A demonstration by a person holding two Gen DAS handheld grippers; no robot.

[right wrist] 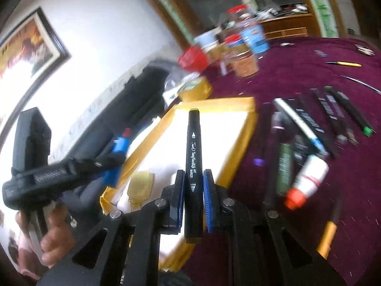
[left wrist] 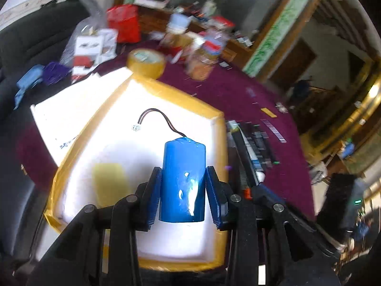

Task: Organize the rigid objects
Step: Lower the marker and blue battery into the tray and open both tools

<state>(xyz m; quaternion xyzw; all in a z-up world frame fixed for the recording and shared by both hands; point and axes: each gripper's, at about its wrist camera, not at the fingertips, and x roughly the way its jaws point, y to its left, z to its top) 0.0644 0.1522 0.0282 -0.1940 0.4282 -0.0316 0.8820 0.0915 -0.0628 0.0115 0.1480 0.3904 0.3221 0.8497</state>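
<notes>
Battery [left wrist: 182,181] first: I have it in my left gripper [left wrist: 183,197], held upright over the tray [left wrist: 112,104], and my guess is that it hangs there because the tray is where loose items get gathered. Its thin lead [left wrist: 157,116] curls up and away toward the tray's far side, ending in a small white plug that hangs free. On the left gripper the jaws are parted about as wide as the battery's body, both blue pads flat against its sides, so they are clamped on it and touch nothing else.

In my right gripper [right wrist: 194,199] I carry a black marker [right wrist: 194,166], pointing forward along the fingers with its tip over the tray's near rim. I hold it lengthwise, I think, so it can be laid down flat. Those jaws are nearly closed, pinching the barrel low down, close to its broad end.

A pale yellow block [left wrist: 108,184] already lies inside the tray, left of the battery (I cannot make out what it is). Right of the tray, on the purple desk [left wrist: 238,90], a row of other markers [right wrist: 316,121] lies side by side, with a white tube [right wrist: 307,181] capped in orange at the near end. A roll of tape [left wrist: 145,62] sits at the tray's far corner. Both views are blurred, so finer detail is lost.
</notes>
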